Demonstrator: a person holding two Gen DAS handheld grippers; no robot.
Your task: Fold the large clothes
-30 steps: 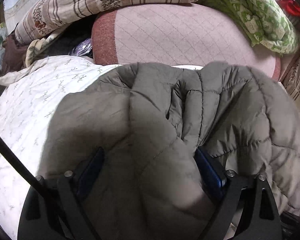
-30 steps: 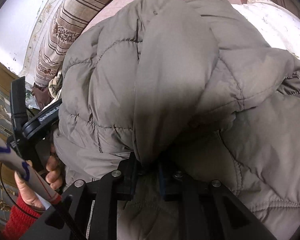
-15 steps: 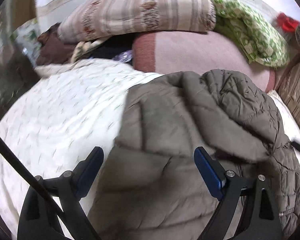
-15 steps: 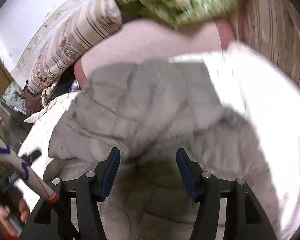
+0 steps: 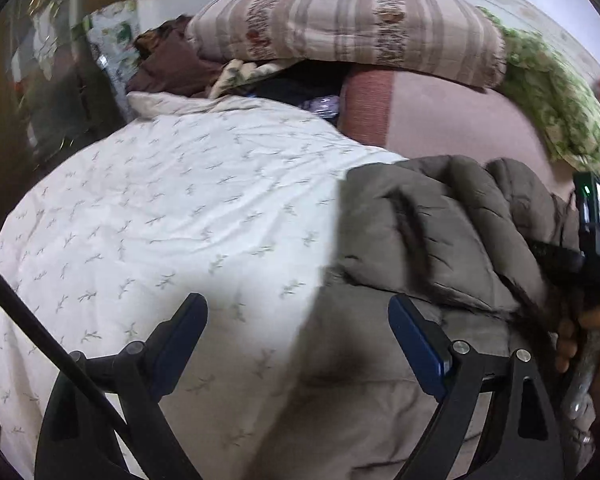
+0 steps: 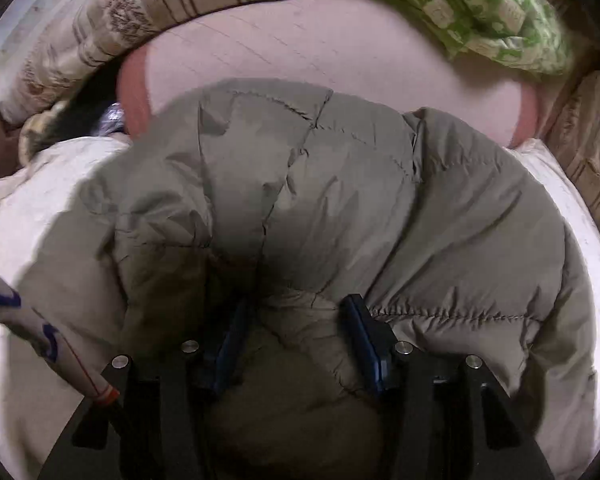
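A grey-brown quilted puffer jacket (image 5: pixel 440 240) lies bunched on a white bedsheet (image 5: pixel 160 220). In the right wrist view the jacket (image 6: pixel 340 200) fills the middle. My left gripper (image 5: pixel 296 332) is open and empty, over the sheet at the jacket's left edge. My right gripper (image 6: pixel 300 332) is open, its fingers set on either side of a fold of the jacket without pinching it. The right gripper's body and the hand holding it show at the right edge of the left wrist view (image 5: pixel 592 260).
Stacked bedding lies behind the jacket: a striped quilt (image 5: pixel 340 24), a pink quilted blanket (image 6: pixel 320 48) and a green patterned quilt (image 6: pixel 480 8). Dark clothes (image 5: pixel 168 68) are heaped at the back left. A wooden panel (image 6: pixel 588 152) stands at the right.
Both grippers let go of the jacket and opened. The left gripper has swung left, off the jacket and over the sheet. The right gripper has come back down onto a fold.
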